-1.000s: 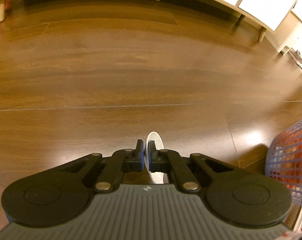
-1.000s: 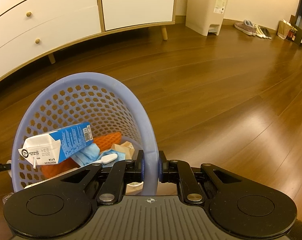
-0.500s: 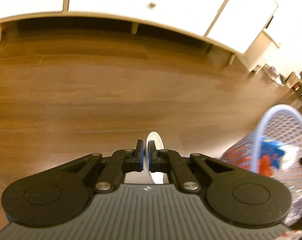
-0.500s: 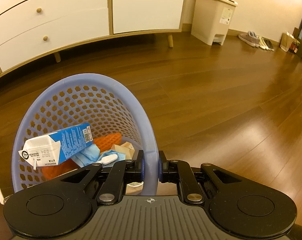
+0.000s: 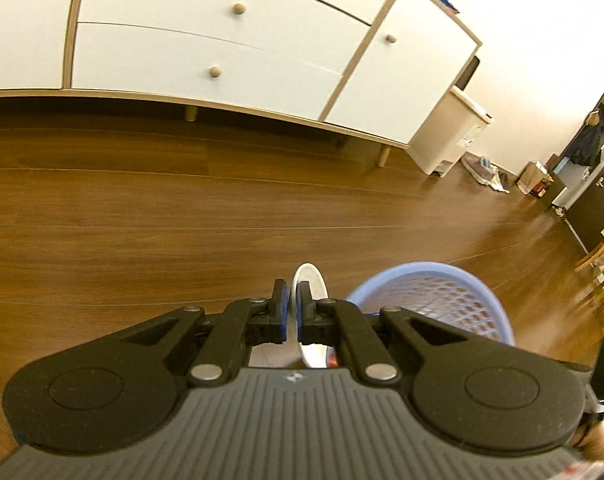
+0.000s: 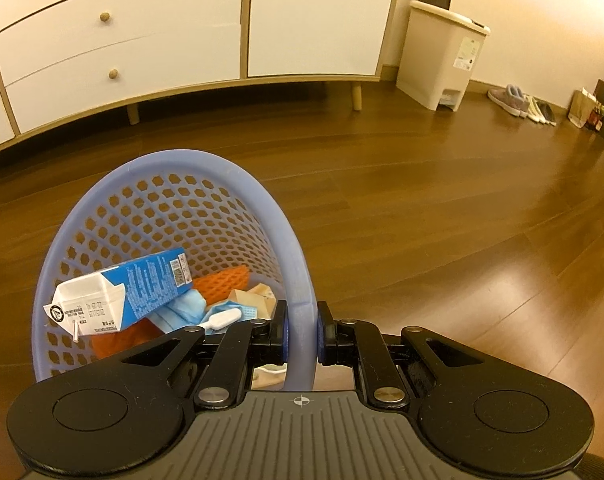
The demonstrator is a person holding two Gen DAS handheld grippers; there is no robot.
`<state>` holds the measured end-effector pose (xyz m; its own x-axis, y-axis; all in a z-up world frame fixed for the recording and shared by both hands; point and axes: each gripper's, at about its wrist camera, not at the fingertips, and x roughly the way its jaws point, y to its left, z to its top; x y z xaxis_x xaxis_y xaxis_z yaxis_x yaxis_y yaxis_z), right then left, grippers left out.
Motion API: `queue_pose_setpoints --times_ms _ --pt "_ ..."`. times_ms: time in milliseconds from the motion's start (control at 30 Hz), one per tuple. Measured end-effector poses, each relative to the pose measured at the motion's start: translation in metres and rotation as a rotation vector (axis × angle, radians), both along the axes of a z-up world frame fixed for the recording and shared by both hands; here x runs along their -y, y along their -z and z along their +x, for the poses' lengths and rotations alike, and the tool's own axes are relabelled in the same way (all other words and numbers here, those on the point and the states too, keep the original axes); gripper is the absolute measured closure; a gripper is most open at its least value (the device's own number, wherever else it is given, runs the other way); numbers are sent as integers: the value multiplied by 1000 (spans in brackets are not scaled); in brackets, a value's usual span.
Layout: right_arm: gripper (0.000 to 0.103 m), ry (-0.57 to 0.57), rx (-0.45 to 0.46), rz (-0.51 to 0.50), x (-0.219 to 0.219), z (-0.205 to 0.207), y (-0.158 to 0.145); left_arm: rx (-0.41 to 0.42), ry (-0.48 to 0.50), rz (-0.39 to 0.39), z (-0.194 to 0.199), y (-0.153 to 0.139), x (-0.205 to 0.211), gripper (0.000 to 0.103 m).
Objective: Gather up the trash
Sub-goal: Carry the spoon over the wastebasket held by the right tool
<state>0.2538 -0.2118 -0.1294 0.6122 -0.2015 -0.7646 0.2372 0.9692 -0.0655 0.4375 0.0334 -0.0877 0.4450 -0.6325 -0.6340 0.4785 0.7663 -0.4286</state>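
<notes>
My left gripper (image 5: 291, 309) is shut on a white plastic spoon (image 5: 310, 285), whose bowl sticks up past the fingertips. Just right of it stands the light blue perforated basket (image 5: 441, 280), held off the wooden floor. My right gripper (image 6: 302, 330) is shut on the basket's rim (image 6: 300, 320). Inside the basket lie a blue and white milk carton (image 6: 122, 300), orange netting (image 6: 222, 278), a blue face mask (image 6: 186, 308), a small white plastic piece (image 6: 222, 319) and crumpled brown paper (image 6: 254, 298).
A white sideboard with wooden knobs and legs (image 6: 122, 40) runs along the back wall. A beige pedal bin (image 6: 441, 56) stands to its right. Shoes (image 6: 521, 104) and bags (image 6: 589, 114) line the far wall. Dark wooden floor (image 6: 421, 200) spreads around.
The left gripper has swung up and to the right with the spoon, from facing bare floor to beside the basket. The right gripper has lifted and tilted slightly, still gripping the rim.
</notes>
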Motion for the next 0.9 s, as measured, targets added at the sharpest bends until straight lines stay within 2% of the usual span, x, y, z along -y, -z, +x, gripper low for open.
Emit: queue_pose_setpoints --times_ms 367,900 --pt "94 17 5 42 -1 -6 -3 -5 62 -33 -15 -17 37 102" --pt "94 12 5 46 -2 -6 -3 -26 120 -30 -21 -8 77 102"
